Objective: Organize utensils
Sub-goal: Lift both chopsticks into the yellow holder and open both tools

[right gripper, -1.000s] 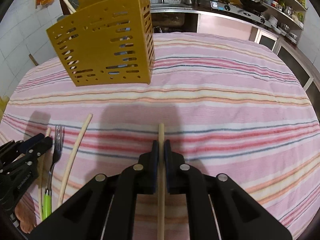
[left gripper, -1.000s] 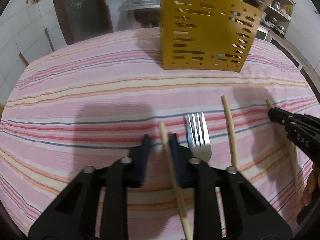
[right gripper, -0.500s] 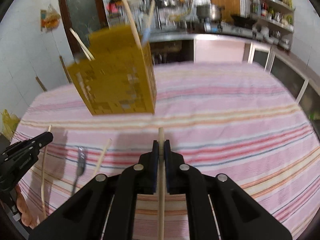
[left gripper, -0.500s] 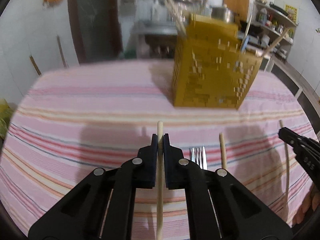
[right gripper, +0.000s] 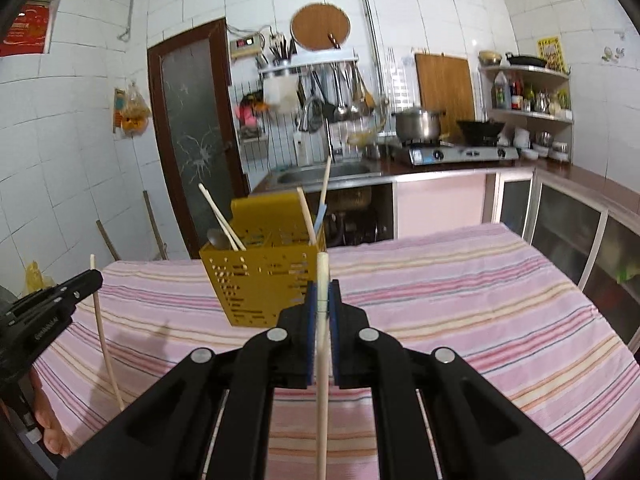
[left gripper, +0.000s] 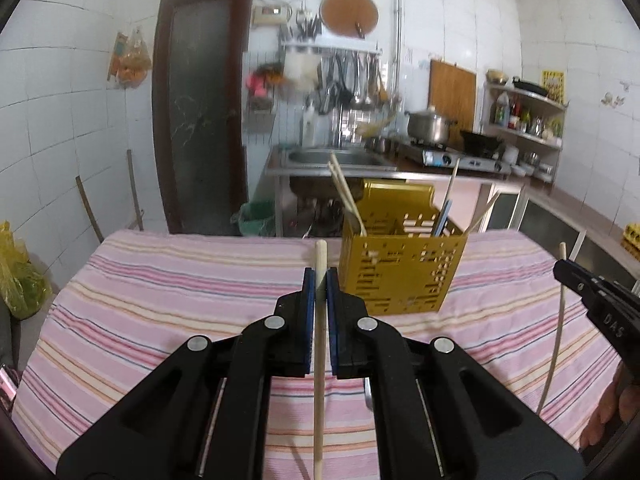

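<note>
Both tools clamp chopsticks; spoon in caddy (right gripper: 260, 280) (right view only).

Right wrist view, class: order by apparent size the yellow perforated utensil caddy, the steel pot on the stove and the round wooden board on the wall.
1. Yellow perforated utensil caddy, though nearest.
2. Round wooden board.
3. Steel pot, nearly alike.
</note>
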A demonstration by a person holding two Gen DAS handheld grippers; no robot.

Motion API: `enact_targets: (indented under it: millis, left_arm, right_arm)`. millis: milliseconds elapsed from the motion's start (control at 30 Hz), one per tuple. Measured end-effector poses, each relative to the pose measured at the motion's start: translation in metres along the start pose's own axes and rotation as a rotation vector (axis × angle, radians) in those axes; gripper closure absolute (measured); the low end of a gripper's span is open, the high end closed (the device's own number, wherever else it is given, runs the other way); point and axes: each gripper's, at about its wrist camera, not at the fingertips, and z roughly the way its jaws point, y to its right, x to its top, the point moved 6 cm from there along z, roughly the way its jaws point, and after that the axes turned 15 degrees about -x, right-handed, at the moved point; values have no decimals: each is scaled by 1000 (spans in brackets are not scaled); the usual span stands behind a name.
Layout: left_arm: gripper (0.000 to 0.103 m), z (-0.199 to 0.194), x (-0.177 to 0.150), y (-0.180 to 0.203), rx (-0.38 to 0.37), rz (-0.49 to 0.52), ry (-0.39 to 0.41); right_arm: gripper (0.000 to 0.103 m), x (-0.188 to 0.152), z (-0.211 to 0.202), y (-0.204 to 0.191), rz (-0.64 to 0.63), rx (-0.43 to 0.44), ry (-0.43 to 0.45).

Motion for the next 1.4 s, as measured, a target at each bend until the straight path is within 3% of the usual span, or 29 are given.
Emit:
enact_targets:
  millis: [233,367,567,700,933,1167,1267,1400]
  left_arm:
    - [99,-16,10,3,-18,10,71]
    - [99,-23,27,6,-28,26,110]
    - [99,-23,85,12,-67,27,203]
    - [99,-19,137,18,-91,23,323]
    - [99,31,193,26,-131,17,410]
    - [99,105,197,28,-119,62,412]
    - [99,143,181,20,-116,49,369]
    - [99,165,160,4,-91,30,348]
  right_arm:
    - [97,4,-16,-10,-9,1,105]
    - [97,30,-31,-14,10,19,186]
    - [97,90,-34,-28,60,61,290]
    - [97,126,-25,-43,67,59,373]
    - [97,171,21,-57,119,58,431]
    - [97,174,61,-64,114,-5,499]
    - [97,166,77,-64,112,-29,505]
    - [97,153,94,-64,101,-39,495]
